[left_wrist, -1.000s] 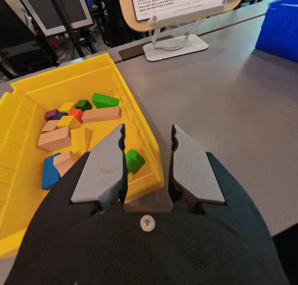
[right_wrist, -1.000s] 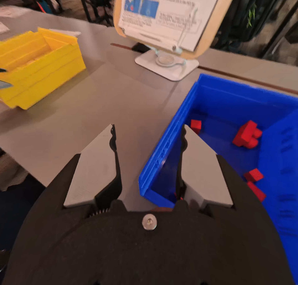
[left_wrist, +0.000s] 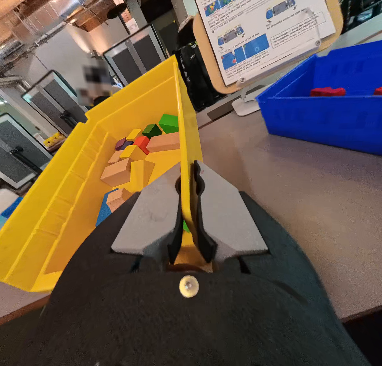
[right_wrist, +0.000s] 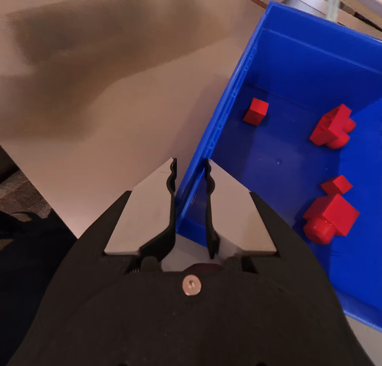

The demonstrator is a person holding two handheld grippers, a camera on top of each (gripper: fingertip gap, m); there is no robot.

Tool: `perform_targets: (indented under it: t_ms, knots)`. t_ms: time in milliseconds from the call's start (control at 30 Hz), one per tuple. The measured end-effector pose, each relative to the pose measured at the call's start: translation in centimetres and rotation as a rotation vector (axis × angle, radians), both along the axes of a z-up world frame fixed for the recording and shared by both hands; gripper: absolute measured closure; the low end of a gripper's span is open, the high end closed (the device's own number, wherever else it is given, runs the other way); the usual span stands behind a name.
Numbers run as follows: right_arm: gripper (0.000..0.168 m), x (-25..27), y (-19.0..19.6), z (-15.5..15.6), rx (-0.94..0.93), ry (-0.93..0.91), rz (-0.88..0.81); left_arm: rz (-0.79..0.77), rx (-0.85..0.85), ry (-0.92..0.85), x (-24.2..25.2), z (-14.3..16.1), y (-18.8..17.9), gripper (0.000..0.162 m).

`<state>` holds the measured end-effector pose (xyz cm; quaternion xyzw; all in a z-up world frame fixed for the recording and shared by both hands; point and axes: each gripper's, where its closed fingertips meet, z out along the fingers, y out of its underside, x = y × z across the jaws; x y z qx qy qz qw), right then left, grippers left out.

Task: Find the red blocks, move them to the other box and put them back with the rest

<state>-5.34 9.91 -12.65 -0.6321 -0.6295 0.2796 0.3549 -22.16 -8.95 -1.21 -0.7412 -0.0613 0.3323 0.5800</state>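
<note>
My left gripper (left_wrist: 187, 167) is pinching the right wall of the yellow box (left_wrist: 68, 192), one finger inside and one outside. In that box I see wooden blocks (left_wrist: 117, 173), green blocks (left_wrist: 169, 123), yellow ones, a purple one, a blue one and one orange-red block (left_wrist: 142, 143) in the middle of the pile.

My right gripper (right_wrist: 190, 165) sits over the left wall of the blue box (right_wrist: 310, 54), near its front corner. One finger is inside, one outside. The fingers are close together, but I cannot tell if they squeeze the wall. The red blocks (right_wrist: 332, 126) lie on the blue floor: one small cube by the left wall and two clumps farther right.

Between the two boxes the grey table (left_wrist: 289, 201) is bare. A paper stand (left_wrist: 260, 29) is behind them.
</note>
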Motion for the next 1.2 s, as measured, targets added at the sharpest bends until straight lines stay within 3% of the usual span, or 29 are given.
perform_targets:
  t_ms: [200,300,400,467,567,633,700,767,900,967,1033,1133,1200]
  knots:
    - [0.125,-7.1,-9.3,1.2,-0.056,0.066,0.221,-0.028,0.019,0.118,1.0,4.1,0.1,0.159]
    - [0.127,-6.5,-10.9,4.3,-0.048,0.153,0.297,-0.032,0.025,0.185,1.4,5.0,0.5,0.159]
    - [0.128,-2.6,-7.1,6.8,-0.062,0.204,0.267,-0.041,0.028,0.208,1.8,5.9,0.7,0.159]
    - [0.129,0.4,-2.6,7.7,-0.095,0.227,0.215,-0.061,0.027,0.203,2.1,6.4,1.0,0.159]
    - [0.133,4.4,4.8,5.1,-0.116,0.108,0.117,-0.089,0.034,0.218,3.0,6.6,1.8,0.16]
    - [0.13,5.8,6.9,2.3,-0.177,0.021,0.143,-0.109,0.055,0.246,3.7,6.5,2.4,0.159]
    - [0.115,5.5,7.2,1.6,-0.287,0.038,0.213,-0.129,0.03,0.259,4.3,6.3,3.3,0.159]
    - [0.118,4.7,7.5,1.5,-0.342,0.039,0.26,-0.147,-0.022,0.251,5.0,6.2,4.2,0.159]
    - [0.149,4.2,8.1,1.9,-0.288,0.013,0.303,-0.248,-0.114,0.158,6.0,5.7,5.4,0.159]
    - [0.138,4.2,8.7,1.6,-0.258,-0.007,0.307,-0.297,-0.158,0.106,6.3,5.2,5.6,0.159]
    - [0.138,4.0,8.9,1.5,-0.274,-0.016,0.319,-0.322,-0.194,0.09,6.5,4.8,5.8,0.159]
    - [0.16,4.5,7.3,2.7,-0.326,0.024,0.423,-0.321,-0.218,0.118,6.7,4.8,6.0,0.159]
    - [0.158,4.6,8.3,3.4,-0.329,0.064,0.381,-0.31,-0.198,0.141,6.7,5.4,5.8,0.158]
